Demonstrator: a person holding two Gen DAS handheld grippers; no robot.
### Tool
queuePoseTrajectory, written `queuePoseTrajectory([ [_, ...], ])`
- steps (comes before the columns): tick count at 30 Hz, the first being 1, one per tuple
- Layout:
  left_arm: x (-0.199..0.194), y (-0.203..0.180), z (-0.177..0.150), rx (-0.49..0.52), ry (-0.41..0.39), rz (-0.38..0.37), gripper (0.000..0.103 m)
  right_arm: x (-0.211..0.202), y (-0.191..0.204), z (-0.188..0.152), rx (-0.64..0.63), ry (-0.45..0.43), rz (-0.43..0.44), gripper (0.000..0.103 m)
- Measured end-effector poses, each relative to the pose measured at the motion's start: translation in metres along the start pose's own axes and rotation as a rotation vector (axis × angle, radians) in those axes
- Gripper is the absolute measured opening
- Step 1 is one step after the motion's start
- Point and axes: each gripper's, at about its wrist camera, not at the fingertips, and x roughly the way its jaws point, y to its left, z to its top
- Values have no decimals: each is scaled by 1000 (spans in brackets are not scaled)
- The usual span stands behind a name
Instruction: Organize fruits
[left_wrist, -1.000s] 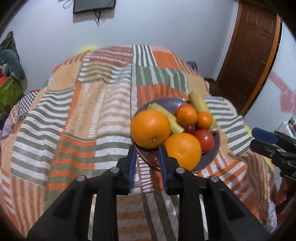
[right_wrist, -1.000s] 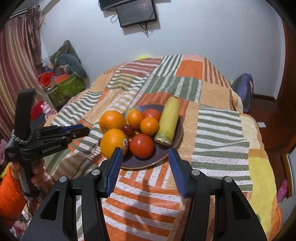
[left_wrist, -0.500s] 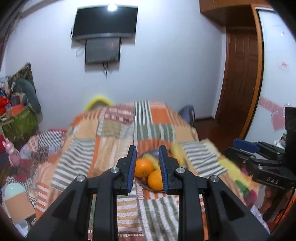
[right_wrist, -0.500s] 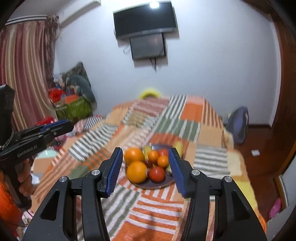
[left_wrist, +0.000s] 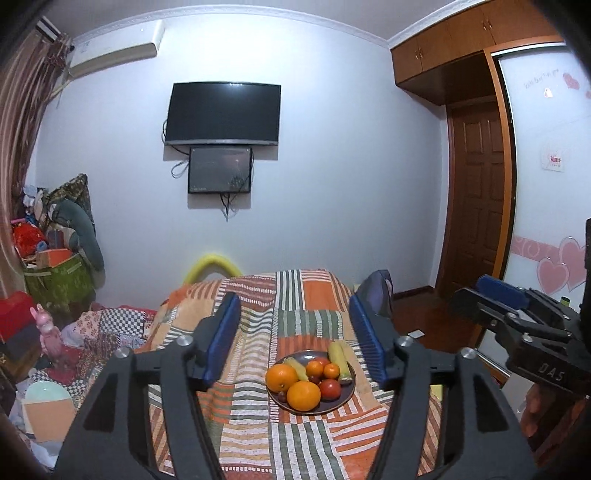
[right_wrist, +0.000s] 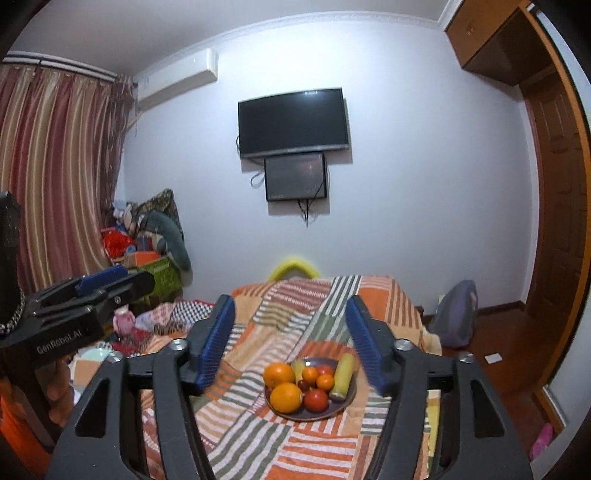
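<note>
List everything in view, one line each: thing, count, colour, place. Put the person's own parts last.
plate: one, dark, on the bed
oranges: two large, orange, plate's near left
small oranges: two, orange, plate's middle
tomato: one, red, near right
corn cobs: two, yellow, plate's far side
grapes: dark, among the fruit
blanket: one, striped patchwork, over the bed
TV: one, black, on the wall
door: one, brown, right
curtain: one, striped red, left
left tongs: open, empty, jaws just opened
right tongs: open, empty, jaws just opened

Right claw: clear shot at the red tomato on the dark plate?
Probably yes. The right claw is open and empty, and the red tomato sits exposed at the dark plate's near edge; it must close in first.
</note>
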Motion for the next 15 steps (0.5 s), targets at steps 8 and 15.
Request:
queuePoseTrajectory([
  [8, -12, -2, 2, -12, -28, 3, 86, -5, 4, 0, 3, -42, -45, 87],
  [15, -20, -6, -2, 0, -40, 2, 98, -11, 9, 0, -3, -54, -76, 103],
])
